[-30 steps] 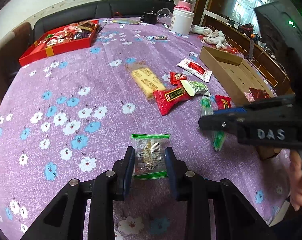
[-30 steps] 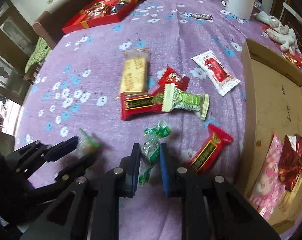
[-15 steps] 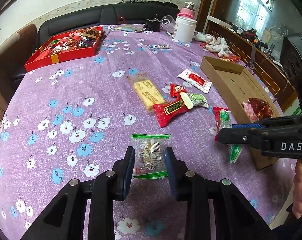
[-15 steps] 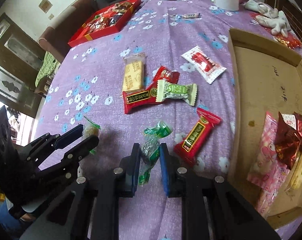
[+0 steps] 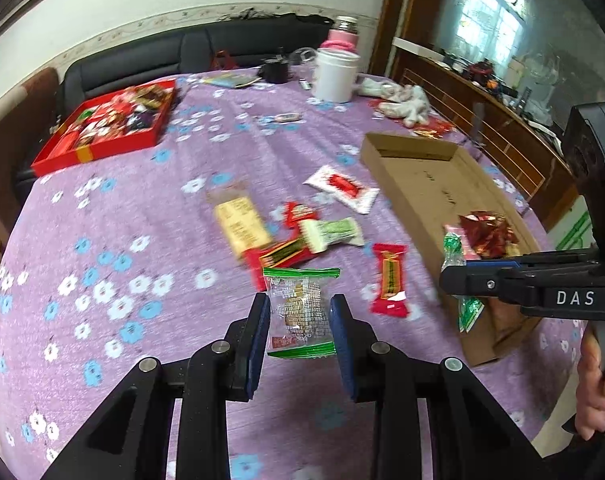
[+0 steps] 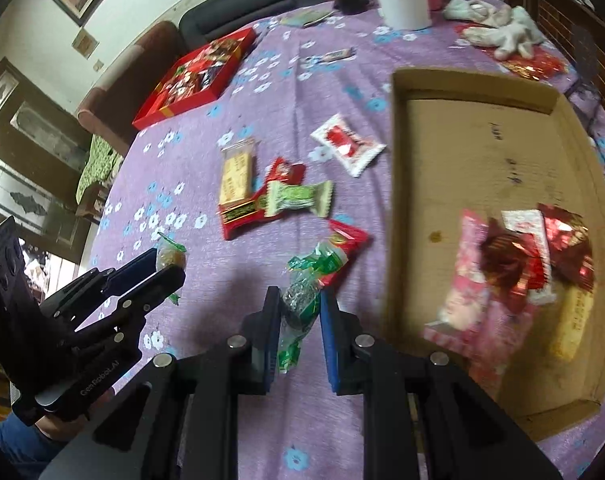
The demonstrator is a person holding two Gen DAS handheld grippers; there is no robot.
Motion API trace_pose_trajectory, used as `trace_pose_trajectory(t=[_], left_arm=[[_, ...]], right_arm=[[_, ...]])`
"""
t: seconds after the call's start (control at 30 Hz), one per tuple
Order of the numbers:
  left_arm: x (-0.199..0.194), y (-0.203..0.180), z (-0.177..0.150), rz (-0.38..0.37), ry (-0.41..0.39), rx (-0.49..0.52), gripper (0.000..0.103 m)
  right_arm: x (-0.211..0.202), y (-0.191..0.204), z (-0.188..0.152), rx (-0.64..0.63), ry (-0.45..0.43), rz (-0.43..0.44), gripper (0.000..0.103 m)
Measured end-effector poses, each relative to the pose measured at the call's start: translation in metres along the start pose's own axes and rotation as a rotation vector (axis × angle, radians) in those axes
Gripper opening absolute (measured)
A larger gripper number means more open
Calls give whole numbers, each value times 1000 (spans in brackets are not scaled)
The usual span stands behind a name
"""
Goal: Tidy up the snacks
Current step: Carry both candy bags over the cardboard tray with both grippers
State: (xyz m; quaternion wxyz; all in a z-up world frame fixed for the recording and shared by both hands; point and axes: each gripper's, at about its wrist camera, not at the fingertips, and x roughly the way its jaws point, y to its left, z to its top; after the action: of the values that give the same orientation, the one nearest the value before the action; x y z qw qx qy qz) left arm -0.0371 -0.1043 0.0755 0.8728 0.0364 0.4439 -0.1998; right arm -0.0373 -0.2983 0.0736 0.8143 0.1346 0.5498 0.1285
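1. The left gripper (image 5: 300,320) clamps a clear green-edged cracker packet (image 5: 300,308) above the purple floral tablecloth (image 5: 102,220).
2. The right gripper (image 6: 300,312) pinches a green twist-wrapped candy (image 6: 306,288), just beside the cardboard tray (image 6: 398,184) at its 3 o'clock.
3. Loose snacks (image 6: 278,196) cluster at 12 o'clock; bare cloth lies at 9 o'clock.
4. The red box (image 5: 102,148) sits near the far edge at 10 o'clock.

Clear green-edged cracker packet (image 5: 300,312) between left tool (image 5: 300,334) pads, above purple floral tablecloth (image 5: 142,216).
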Motion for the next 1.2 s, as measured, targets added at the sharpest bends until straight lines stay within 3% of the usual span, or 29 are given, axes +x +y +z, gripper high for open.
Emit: trace_pose_trajectory(t=[0.53, 0.9, 1.2], left_arm=[[15, -98, 22, -126, 10, 148, 32], [35, -150, 19, -185, 50, 212, 32], [56, -171, 7, -188, 104, 251, 32]], right_arm=[[-41, -91, -22, 157, -32, -60, 18], [-45, -129, -37, 203, 3, -97, 19], [-42, -140, -43, 198, 33, -106, 19]])
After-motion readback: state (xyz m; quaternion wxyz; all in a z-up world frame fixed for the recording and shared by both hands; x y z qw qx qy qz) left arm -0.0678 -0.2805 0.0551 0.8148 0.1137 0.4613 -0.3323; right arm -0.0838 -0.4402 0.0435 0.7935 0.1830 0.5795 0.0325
